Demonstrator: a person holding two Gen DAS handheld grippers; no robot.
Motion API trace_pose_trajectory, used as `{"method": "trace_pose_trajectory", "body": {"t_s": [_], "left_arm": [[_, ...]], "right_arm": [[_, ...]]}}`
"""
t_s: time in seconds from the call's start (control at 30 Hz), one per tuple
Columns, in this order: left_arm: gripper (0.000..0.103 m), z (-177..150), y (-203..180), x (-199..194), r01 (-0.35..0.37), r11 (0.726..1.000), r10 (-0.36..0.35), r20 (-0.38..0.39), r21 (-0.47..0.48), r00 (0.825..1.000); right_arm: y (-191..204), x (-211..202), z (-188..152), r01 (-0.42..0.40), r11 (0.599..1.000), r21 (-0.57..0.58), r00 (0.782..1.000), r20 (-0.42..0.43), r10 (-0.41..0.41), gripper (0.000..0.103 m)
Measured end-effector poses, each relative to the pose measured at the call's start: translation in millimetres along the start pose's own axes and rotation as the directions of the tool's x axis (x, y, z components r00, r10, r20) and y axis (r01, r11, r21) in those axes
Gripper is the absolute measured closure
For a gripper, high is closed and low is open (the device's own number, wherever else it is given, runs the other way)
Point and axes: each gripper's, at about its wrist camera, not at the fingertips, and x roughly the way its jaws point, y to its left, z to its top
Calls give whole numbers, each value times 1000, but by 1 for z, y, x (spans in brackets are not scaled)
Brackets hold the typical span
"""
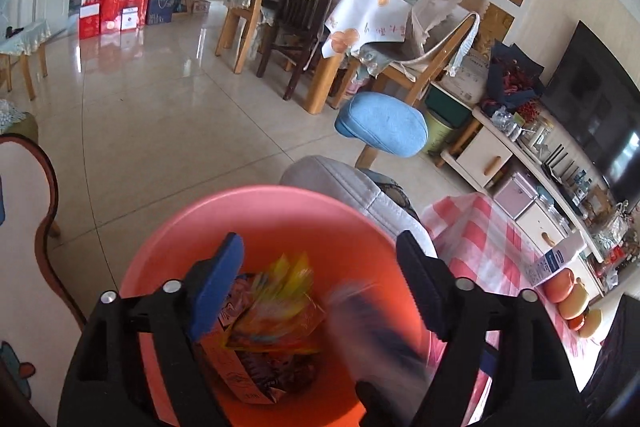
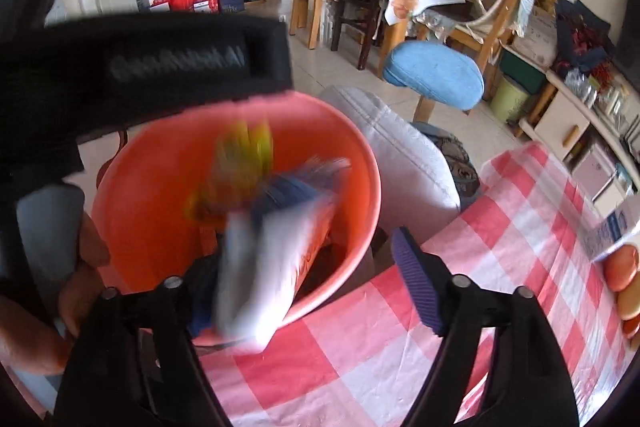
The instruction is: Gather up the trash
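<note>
An orange-pink bin (image 1: 280,211) sits below my left gripper (image 1: 320,283), whose jaws stand wide apart over the bin's mouth. Inside lie a yellow snack wrapper (image 1: 288,279) and an orange carton (image 1: 224,359). A blurred blue-and-white packet (image 1: 368,323) is in the air over the bin. In the right wrist view my right gripper (image 2: 304,263) is open at the bin (image 2: 360,155) edge. The blurred white-and-blue packet (image 2: 272,251) falls free between its fingers. The left gripper's black body (image 2: 160,59) crosses the top left.
A table with a red-and-white checked cloth (image 2: 400,347) is beside the bin. Apples (image 2: 624,267) and a blue-white box (image 2: 608,227) sit at its right edge. A grey cushion (image 2: 408,155), a blue stool (image 2: 432,75), dining chairs and a TV cabinet stand beyond.
</note>
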Motion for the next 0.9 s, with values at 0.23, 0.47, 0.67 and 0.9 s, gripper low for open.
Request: {"method": "trace_pose_trajectory", "body": {"t_s": [0.23,0.47,0.67,0.9], "left_arm": [[14,-2,-15,-1,12,999,-12,-3,48,1000],[8,-12,-45,-8,37,989,-41,26,146,999],[7,-22,-77,-14,60,974,-67,25,216,997],[7,-42,-119,-22,98,945,-110,19,313,994]], "right_arm": [[-20,-28,-19,45,996,83,997,52,-49,16],[-40,-54,-41,121,982,145,988,77,-133,13],[-63,-71,-65,172,964,202,979,75,-191,12],[-90,-102,-91,235,931,281,959,87,-268,12]]}}
